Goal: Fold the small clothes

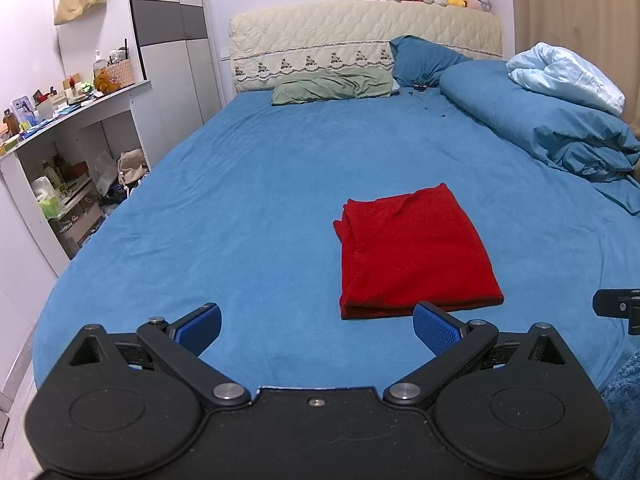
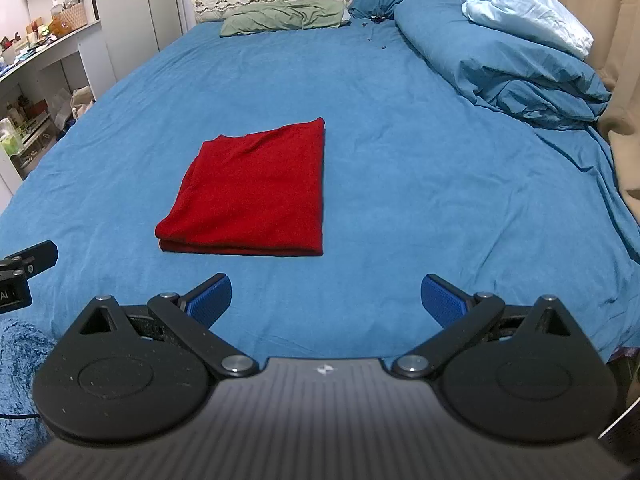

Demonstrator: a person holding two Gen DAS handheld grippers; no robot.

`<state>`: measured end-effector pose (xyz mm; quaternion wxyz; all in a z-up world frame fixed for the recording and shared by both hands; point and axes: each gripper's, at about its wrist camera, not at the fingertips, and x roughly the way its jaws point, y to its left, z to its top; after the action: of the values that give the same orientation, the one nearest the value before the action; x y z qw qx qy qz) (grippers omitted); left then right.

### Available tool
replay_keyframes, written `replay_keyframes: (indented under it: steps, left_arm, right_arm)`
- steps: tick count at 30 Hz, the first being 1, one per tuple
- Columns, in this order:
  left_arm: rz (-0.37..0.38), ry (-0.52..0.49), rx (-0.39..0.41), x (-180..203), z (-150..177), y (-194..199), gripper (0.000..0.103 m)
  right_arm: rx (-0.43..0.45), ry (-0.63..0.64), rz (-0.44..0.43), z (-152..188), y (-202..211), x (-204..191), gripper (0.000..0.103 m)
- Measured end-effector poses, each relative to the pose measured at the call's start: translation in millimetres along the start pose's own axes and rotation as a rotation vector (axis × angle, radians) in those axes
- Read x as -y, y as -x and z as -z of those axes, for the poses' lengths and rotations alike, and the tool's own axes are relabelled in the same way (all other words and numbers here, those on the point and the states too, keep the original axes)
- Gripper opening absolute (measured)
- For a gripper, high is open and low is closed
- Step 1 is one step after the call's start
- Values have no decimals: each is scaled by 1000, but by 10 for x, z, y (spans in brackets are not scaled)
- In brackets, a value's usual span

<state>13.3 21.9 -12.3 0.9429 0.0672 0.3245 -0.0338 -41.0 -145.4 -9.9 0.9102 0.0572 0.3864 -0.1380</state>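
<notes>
A red garment (image 1: 416, 252) lies folded into a neat rectangle on the blue bed sheet (image 1: 248, 184). It also shows in the right wrist view (image 2: 256, 190), left of centre. My left gripper (image 1: 318, 326) is open and empty, held back above the bed's near edge, with the garment ahead and to its right. My right gripper (image 2: 326, 298) is open and empty, with the garment ahead and to its left. Part of the right gripper shows at the right edge of the left wrist view (image 1: 618, 306), and part of the left gripper at the left edge of the right wrist view (image 2: 24, 270).
A bunched blue duvet (image 1: 560, 128) with a pale blue blanket (image 1: 568, 76) lies along the right side. A green pillow (image 1: 332, 86) and a blue pillow (image 1: 424, 60) lie at the headboard (image 1: 360, 36). Cluttered shelves (image 1: 68, 152) stand left of the bed. A fuzzy blue rug (image 2: 20, 380) lies below.
</notes>
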Motion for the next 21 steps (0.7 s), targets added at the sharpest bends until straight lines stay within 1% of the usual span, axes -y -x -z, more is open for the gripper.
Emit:
replay_keyframes:
  steps: [13, 21]
  left_arm:
    - [14, 3, 10, -23, 8, 3, 103]
    - [-5, 5, 25, -19, 13, -3, 103]
  right_arm:
    - [4, 2, -4, 35, -18, -7, 103]
    - [3, 3, -5, 37, -19, -2, 103]
